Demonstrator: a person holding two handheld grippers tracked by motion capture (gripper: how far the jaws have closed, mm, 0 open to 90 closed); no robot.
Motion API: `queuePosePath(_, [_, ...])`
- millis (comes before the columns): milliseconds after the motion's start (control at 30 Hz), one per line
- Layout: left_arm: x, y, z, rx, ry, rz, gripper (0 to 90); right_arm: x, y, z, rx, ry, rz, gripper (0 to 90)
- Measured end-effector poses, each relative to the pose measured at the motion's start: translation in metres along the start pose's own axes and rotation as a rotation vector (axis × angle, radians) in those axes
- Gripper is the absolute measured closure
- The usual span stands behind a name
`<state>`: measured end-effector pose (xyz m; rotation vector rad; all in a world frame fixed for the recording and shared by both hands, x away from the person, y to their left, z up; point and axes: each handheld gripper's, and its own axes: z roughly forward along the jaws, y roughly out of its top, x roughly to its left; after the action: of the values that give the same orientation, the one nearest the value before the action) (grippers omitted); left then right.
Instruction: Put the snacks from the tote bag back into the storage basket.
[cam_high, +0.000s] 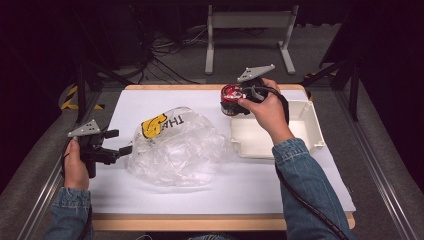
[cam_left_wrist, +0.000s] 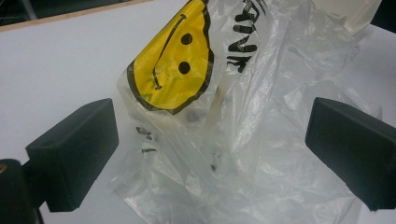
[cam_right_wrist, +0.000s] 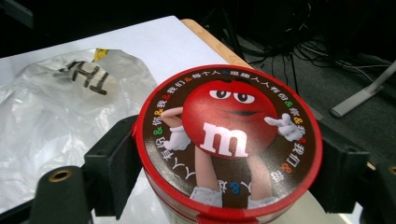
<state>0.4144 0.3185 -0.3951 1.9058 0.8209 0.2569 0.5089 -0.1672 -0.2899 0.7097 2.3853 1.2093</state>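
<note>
A crumpled clear plastic bag (cam_high: 176, 146) with a yellow smiley face and black lettering lies in the middle of the white table cover. My left gripper (cam_high: 120, 142) rests at the bag's left edge, open, and the left gripper view has the bag (cam_left_wrist: 233, 140) lying between the two black pads (cam_left_wrist: 74, 154), which stand apart from it. My right gripper (cam_high: 231, 100) is held above the table's far side, shut on a round candy tin (cam_high: 231, 93) with a red lid. In the right gripper view the tin's lid (cam_right_wrist: 229, 140) sits gripped between both jaws.
A shallow white plastic tray (cam_high: 305, 131) lies on the right of the table, under and beside my right forearm. The wooden table edge (cam_high: 200, 87) runs along the far side. Cables and a grey stand leg (cam_high: 287, 60) lie on the floor beyond.
</note>
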Motion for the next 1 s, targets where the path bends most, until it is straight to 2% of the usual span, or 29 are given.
queuePosePath(200, [0.000, 0.000, 0.001, 0.001, -0.004, 0.005, 3.5, -0.013, -0.006, -0.002, 0.010, -0.016, 0.000, 20.9])
queuePosePath(267, [0.000, 0.000, 0.001, 0.004, -0.005, 0.001, 3.5, -0.017, -0.009, -0.001, 0.011, -0.021, 0.014, 20.9])
queuePosePath(400, [-0.001, 0.001, 0.001, 0.005, -0.003, 0.011, 3.4, -0.025, -0.016, 0.001, 0.036, -0.041, 0.015, 20.9])
queuePosePath(533, [-0.001, 0.001, 0.001, 0.006, -0.002, 0.010, 3.4, -0.031, -0.025, 0.005, 0.039, -0.045, 0.020, 20.9])
queuePosePath(1000, [-0.002, 0.001, 0.000, 0.007, -0.006, 0.012, 3.3, -0.045, -0.058, 0.024, 0.053, -0.056, 0.051, 20.9])
